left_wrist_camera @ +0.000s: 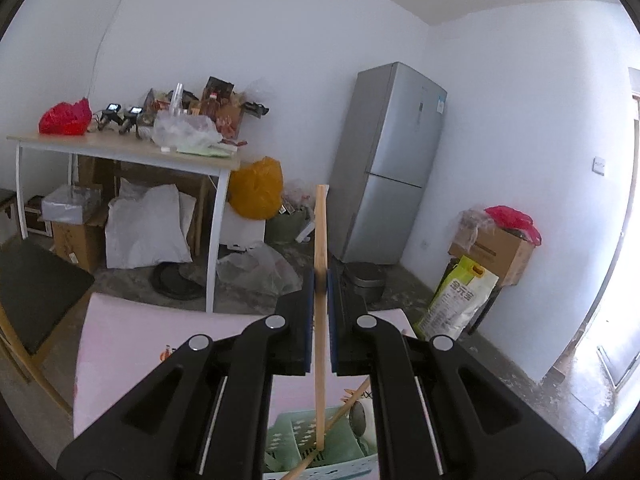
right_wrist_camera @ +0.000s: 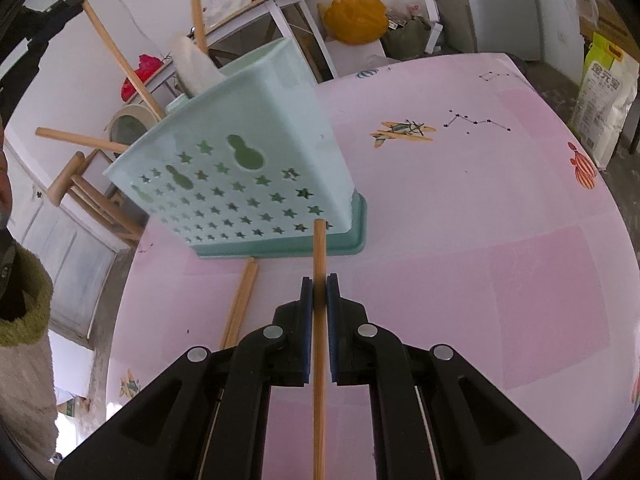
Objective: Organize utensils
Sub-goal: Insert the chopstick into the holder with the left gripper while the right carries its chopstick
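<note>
Left chopstick: a pale, smooth wooden stick (left_wrist_camera: pixel 321 240), square-cut at the top, standing almost upright and pinched in the left gripper (left_wrist_camera: pixel 321 284); its lower end dips into the holder below.
Left tongs: black plastic arms with blue pads, pressed tight on that stick.
Right chopstick: a second wooden stick (right_wrist_camera: pixel 319 264), slightly darker, clamped in the right gripper (right_wrist_camera: pixel 320 292) and pointing at the holder's starred wall, tip just short of it.
Right tongs: same black build, pads closed on the stick.
Holder: a mint-green plastic utensil holder (right_wrist_camera: pixel 248 128), boxy, punched with star holes and three gourd-shaped slots, sitting in a darker green drip tray (right_wrist_camera: pixel 352 240). Wooden handles and a white scoop-like utensil jut from its top.
Loose sticks: two more chopsticks (right_wrist_camera: pixel 240 304) lying side by side on the cloth, just beside the tray.
Table: round, covered in a glossy pink tablecloth (right_wrist_camera: pixel 500 260) printed with paler squares, little aeroplanes and dotted constellations.
Writing: a white and yellow-green sack (left_wrist_camera: pixel 460 300) on the floor carries large Chinese characters; too distorted to read surely.
Background: a tall silver fridge (left_wrist_camera: pixel 392 160) against white plaster walls.
</note>
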The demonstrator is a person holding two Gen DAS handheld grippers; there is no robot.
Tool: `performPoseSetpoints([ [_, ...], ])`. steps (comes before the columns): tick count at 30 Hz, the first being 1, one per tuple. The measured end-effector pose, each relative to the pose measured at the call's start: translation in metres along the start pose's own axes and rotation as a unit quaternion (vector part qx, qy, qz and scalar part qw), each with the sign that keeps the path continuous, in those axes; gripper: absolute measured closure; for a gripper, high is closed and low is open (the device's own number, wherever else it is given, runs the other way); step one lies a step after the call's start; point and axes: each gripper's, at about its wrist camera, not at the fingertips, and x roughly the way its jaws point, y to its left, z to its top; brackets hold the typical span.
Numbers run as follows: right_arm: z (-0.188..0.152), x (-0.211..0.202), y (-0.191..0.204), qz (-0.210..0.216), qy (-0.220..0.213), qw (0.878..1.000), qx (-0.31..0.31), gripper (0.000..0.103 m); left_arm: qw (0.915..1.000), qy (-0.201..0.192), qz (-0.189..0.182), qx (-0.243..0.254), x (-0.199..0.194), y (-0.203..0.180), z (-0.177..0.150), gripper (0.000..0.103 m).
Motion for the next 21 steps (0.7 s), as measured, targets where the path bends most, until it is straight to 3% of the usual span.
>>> performPoseSetpoints([
  [8,-0.002,0.004,0.000,0.001,0.006,1.000,0.003,0.096,0.9986,0.044,-0.022,-0.021,0.013,0.007,-0.031,0.098],
  [11,-0.002,0.004,0.001,0.000,0.005,1.000,0.002,0.096,0.9975,0.058,-0.030,-0.028,0.013,0.008,-0.040,0.090],
  [19,-0.005,-0.007,0.005,-0.006,-0.005,1.000,-0.001,0.096,0.9982,0.045,-0.030,-0.026,-0.018,0.013,-0.038,0.087],
  [21,-0.006,-0.011,0.007,-0.007,-0.008,1.000,-0.003,0.096,0.9986,0.036,-0.031,-0.022,-0.032,0.014,-0.037,0.083],
])
